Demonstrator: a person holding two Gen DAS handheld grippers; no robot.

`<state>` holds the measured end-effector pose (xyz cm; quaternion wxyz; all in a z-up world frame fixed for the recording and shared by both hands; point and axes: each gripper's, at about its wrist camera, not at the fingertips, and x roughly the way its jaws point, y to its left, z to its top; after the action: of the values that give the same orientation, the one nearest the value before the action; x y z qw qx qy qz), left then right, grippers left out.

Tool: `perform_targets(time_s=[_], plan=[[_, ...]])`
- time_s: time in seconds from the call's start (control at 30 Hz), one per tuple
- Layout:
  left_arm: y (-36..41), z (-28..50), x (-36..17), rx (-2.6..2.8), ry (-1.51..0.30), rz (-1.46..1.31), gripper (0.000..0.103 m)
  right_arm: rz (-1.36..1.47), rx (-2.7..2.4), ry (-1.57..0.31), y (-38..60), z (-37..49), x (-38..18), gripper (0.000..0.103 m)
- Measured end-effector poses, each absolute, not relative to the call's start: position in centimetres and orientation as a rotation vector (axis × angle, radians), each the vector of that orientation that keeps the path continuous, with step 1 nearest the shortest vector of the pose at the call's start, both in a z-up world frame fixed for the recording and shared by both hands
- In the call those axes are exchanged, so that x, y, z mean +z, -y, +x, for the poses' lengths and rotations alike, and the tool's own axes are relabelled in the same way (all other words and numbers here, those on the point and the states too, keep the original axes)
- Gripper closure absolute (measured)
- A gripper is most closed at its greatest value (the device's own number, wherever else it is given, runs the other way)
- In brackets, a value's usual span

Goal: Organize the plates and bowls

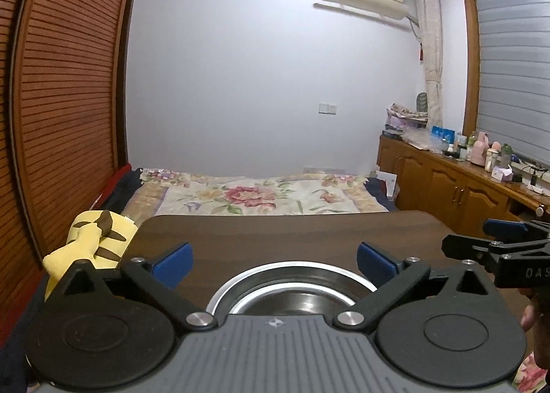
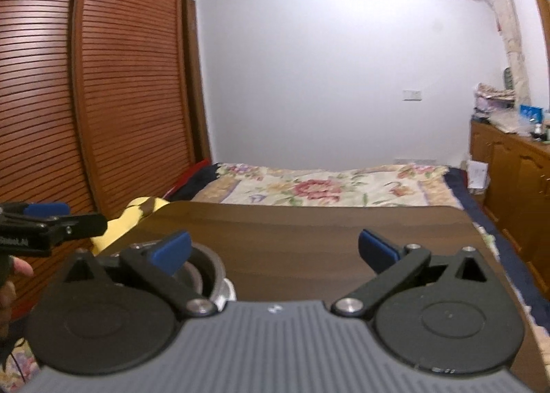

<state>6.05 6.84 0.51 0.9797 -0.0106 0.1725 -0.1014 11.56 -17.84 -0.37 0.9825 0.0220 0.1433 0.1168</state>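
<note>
A stack of steel bowls or plates [image 1: 292,290] sits on the dark wooden table [image 1: 292,235], at its near edge. My left gripper [image 1: 273,262] hovers just above and behind the stack, jaws wide open, nothing between the blue pads [image 1: 173,260]. In the right wrist view the same steel stack [image 2: 209,272] lies at the lower left, partly hidden by the left finger. My right gripper [image 2: 275,252] is open over bare table [image 2: 292,231], holding nothing. Each gripper shows at the edge of the other's view: right gripper [image 1: 498,245], left gripper [image 2: 48,221].
A yellow plush toy [image 1: 92,245] lies off the table's left edge beside the slatted wardrobe [image 1: 68,100]. Beyond the table is a bed with a floral cover [image 1: 254,197]. A wooden cabinet [image 1: 457,183] with bottles runs along the right wall. A person's hand [image 2: 10,276] shows at the left.
</note>
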Motion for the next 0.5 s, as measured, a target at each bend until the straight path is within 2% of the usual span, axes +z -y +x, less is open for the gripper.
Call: perform_targets(time_s=[0.5], plan=[[-3.1,5.1,1.7,-0.119,-0.327,0.098,0.000,0.036,0.172,-0.202,19.8,9.4,1.1,0.000]])
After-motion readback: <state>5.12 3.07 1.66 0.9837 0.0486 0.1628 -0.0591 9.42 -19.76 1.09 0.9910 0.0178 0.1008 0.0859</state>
